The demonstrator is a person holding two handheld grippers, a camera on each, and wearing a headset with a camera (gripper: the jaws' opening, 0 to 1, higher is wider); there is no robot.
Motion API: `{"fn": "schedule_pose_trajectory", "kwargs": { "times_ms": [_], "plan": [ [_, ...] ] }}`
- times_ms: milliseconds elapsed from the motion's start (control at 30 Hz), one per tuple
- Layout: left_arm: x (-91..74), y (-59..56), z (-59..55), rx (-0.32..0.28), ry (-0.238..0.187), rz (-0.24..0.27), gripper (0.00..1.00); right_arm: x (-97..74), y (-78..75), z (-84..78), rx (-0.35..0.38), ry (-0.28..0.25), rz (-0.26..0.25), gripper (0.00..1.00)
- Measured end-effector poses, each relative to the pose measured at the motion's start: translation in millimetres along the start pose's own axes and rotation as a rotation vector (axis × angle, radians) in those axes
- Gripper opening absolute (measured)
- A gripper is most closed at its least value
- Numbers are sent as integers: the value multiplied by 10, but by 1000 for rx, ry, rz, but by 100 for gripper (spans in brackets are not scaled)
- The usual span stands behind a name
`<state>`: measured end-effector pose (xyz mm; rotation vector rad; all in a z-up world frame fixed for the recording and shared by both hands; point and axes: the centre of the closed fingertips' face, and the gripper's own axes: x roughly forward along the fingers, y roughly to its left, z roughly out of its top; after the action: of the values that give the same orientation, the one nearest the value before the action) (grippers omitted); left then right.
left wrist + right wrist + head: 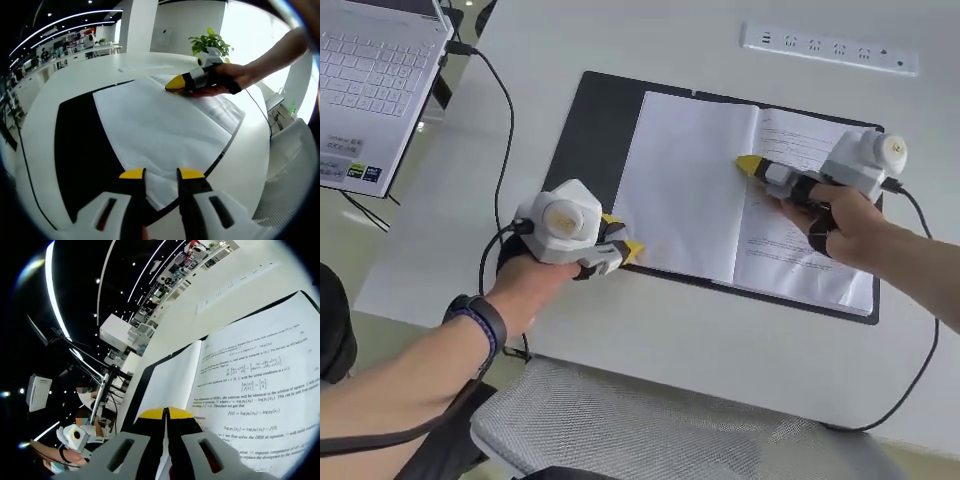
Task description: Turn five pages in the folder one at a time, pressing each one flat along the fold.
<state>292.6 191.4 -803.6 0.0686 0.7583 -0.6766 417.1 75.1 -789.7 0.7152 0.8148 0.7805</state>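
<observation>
Head view: one folder [590, 130] lies open on the white desk [670, 330], black cover showing at the left. Two pages face up: a blank page [685, 180] left of the fold [742, 215] and a printed page [790, 240] right of it. The left gripper [625, 250] sits at the blank page's near left corner. The right gripper [748, 165] has its yellow tips on the fold, near the top. One laptop [370, 80] and one power strip [830, 48] stand well apart from the folder; the laptop's stickers are too small to read.

Left gripper view: the left gripper [161, 174] has its jaws spread a little, with the blank page's [160, 125] corner lying in the gap between them. I cannot tell whether they touch it. The right gripper [175, 84] rests across the page at the fold. One plant [210, 44] stands behind.

Right gripper view: the right gripper [165, 413] has its jaws pressed together, holding nothing, at the fold between the blank page [170, 380] and the printed page [260, 370]. The print is equations; "with the initial conditions at s = 0" and "ODE" can be read.
</observation>
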Motion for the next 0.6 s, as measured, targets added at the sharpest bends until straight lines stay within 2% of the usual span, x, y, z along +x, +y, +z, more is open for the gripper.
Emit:
{"fn": "schedule_pose_trajectory", "kwargs": {
  "times_ms": [100,200,300,400,433,467,600],
  "plan": [
    [6,3,-3,2,0,3,23,-84,157,-125,-1,6,9,0],
    [13,9,-4,-2,-2,5,23,-116,138,-189,2,12,15,0],
    [18,25,-5,-8,-3,5,22,-189,260,-346,4,25,31,0],
    [23,43,-5,-18,-4,9,20,-230,286,-414,19,19,33,0],
    [24,43,-6,-19,-4,9,20,-229,216,-422,23,21,35,0],
    [25,42,-7,-18,-4,9,20,-239,213,-443,24,22,36,0],
    [23,26,-8,-16,-4,6,21,-319,291,-628,16,49,50,0]
  ]
}}
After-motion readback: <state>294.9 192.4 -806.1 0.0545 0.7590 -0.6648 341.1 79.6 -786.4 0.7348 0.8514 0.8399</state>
